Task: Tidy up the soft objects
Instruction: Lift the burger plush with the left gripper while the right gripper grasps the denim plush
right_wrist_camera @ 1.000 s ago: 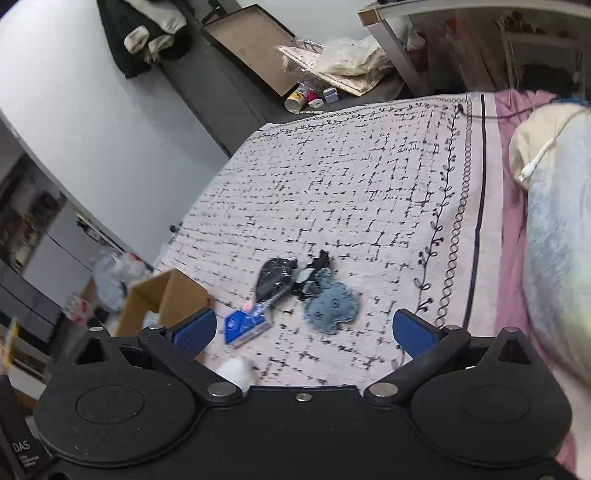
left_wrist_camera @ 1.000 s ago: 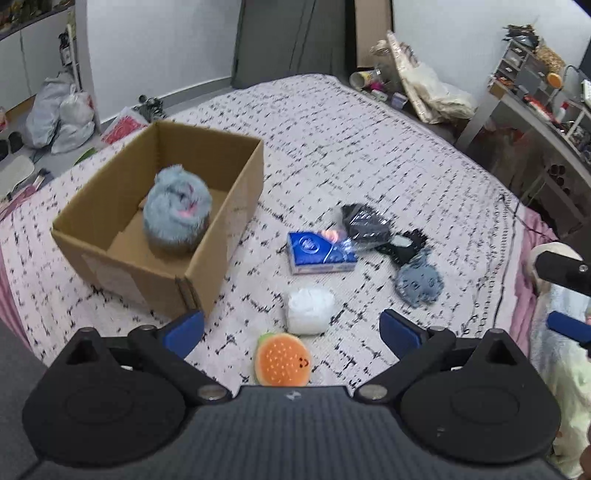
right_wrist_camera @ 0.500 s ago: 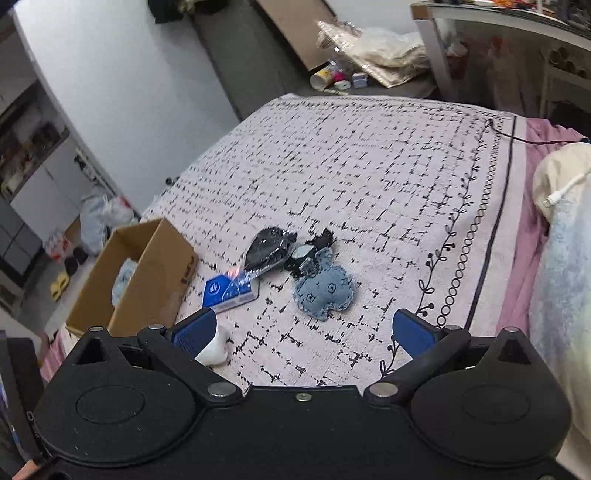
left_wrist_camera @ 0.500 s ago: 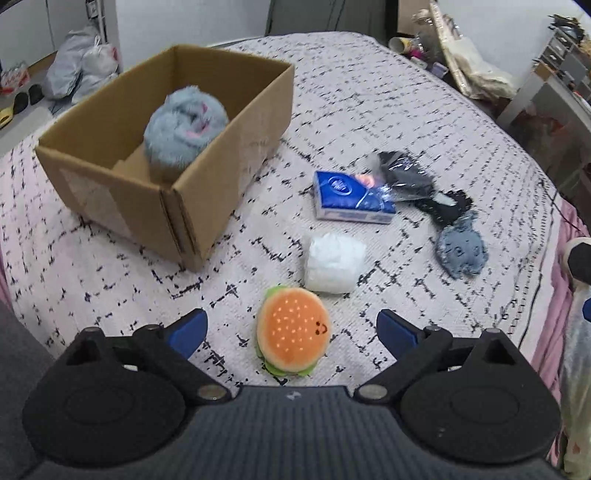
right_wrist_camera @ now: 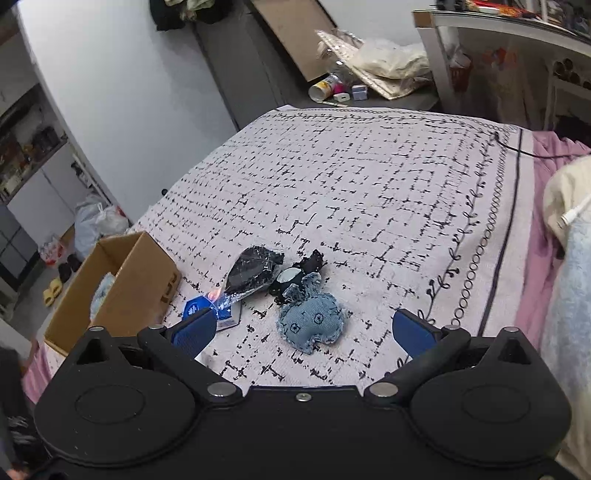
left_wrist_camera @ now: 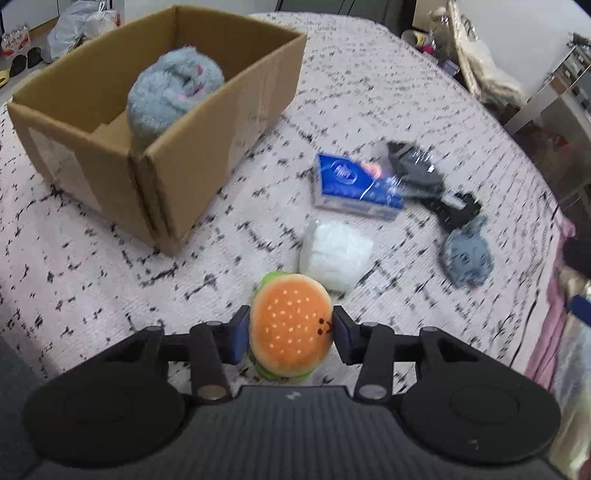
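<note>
My left gripper (left_wrist_camera: 290, 334) is shut on an orange hamburger plush (left_wrist_camera: 290, 325), its blue pads pressed on both sides. Beyond it lie a white soft pack (left_wrist_camera: 334, 254), a blue tissue pack (left_wrist_camera: 351, 184), a black wrapped bundle (left_wrist_camera: 413, 162), a black plush (left_wrist_camera: 458, 210) and a denim plush (left_wrist_camera: 467, 258). A cardboard box (left_wrist_camera: 177, 166) at the left holds a fluffy blue-grey plush (left_wrist_camera: 173, 92). My right gripper (right_wrist_camera: 303, 330) is open and empty above the bed, just short of the denim plush (right_wrist_camera: 312, 323); the box (right_wrist_camera: 140, 280) is to its left.
Everything lies on a bed with a pink, black-patterned cover (right_wrist_camera: 369, 184). A pillow and blanket (right_wrist_camera: 569, 258) lie at the right edge. A desk (right_wrist_camera: 517, 44) and floor clutter (right_wrist_camera: 369, 62) stand beyond the bed. Bags (left_wrist_camera: 81, 26) lie on the floor behind the box.
My left gripper has moved down and forward and has shut on the hamburger plush. My right gripper has moved closer to the denim plush and stays open.
</note>
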